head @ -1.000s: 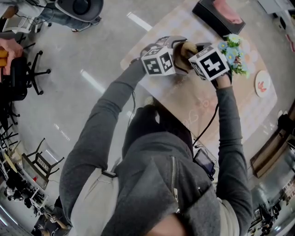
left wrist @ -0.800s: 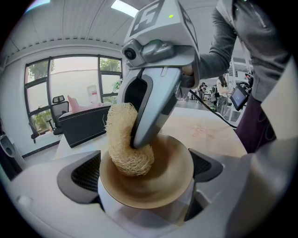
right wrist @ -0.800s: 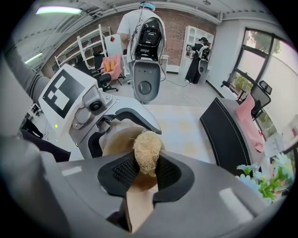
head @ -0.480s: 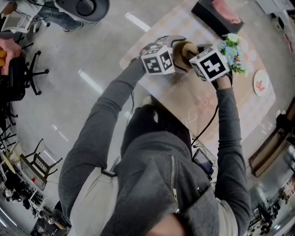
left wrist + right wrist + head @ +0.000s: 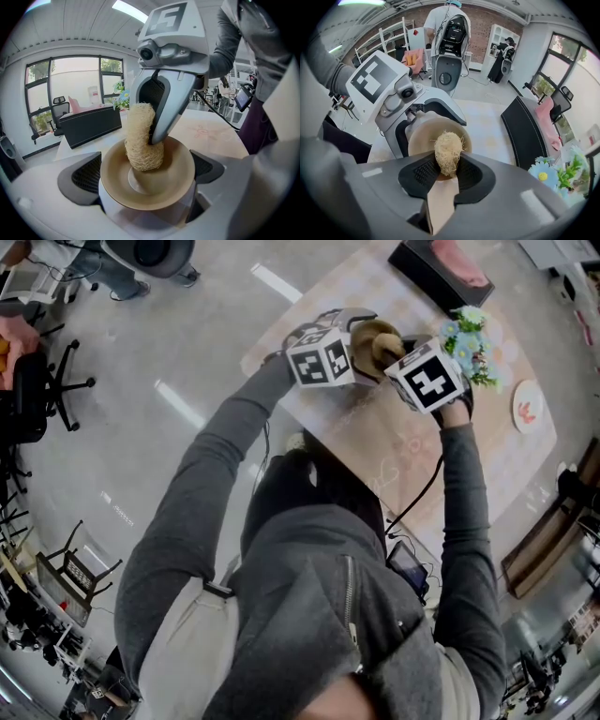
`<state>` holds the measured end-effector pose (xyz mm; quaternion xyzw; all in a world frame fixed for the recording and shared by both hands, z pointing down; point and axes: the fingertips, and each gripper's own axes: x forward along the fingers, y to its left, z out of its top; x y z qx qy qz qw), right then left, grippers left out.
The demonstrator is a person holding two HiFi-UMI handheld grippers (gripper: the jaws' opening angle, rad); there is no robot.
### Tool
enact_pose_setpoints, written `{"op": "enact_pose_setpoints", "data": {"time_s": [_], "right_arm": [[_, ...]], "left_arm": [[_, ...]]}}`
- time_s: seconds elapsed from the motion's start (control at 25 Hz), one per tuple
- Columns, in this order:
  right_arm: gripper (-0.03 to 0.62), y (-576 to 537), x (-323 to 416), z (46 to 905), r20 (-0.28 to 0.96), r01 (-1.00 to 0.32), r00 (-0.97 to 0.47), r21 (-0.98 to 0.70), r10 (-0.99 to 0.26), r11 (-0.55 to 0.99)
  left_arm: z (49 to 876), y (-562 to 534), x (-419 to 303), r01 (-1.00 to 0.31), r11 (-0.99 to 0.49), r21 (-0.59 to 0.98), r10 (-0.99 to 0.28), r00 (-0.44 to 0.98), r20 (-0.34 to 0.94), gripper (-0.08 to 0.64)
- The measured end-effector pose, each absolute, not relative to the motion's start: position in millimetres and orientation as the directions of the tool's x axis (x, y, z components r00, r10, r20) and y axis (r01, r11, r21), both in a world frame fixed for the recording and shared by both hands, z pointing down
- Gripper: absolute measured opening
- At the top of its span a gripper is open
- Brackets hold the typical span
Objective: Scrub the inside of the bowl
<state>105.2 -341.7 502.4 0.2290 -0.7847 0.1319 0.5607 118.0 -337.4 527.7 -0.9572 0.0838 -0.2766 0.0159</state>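
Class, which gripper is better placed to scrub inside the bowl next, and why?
Right. The right gripper is shut on the scrubber, which sits inside the bowl; the left gripper is shut on the bowl.

Right hand-held gripper (image 5: 446, 174) (with scrubber (image 5: 448, 151)) has twisted slightly against the bowl (image 5: 161, 185).

The bowl (image 5: 171, 187) between the left gripper's (image 5: 146, 176) ribbed black pads (image 5: 82, 178) is showing smooth, matt tan; the loofah (image 5: 140, 140) between the right gripper's (image 5: 447, 171) fingers (image 5: 417, 177) is looking coarse and fibrous.

Shallow tan bowl (image 5: 157, 190); a pale, fibrous loofah scrubber (image 5: 142, 140) seemingly presses against its inner wall.
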Motion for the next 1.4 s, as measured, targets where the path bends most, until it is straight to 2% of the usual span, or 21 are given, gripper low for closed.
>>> {"op": "enact_pose_setpoints", "data": {"time_s": [0.76,1.4], "right_arm": [[0.087,-323,104,507,0.949,-0.466,-0.249,0.058,-0.193,0.883],[0.086,-311,88,514,0.951,-0.422,-0.286,-0.012,-0.121,0.907]], "left_arm": [[529,-338,118,-0.153,-0.985,-0.074,-0.169,0.832,0.529,0.589],[527,-339,119,-0.155,-0.985,-0.071,-0.169,0.836,0.522,0.589]]}}
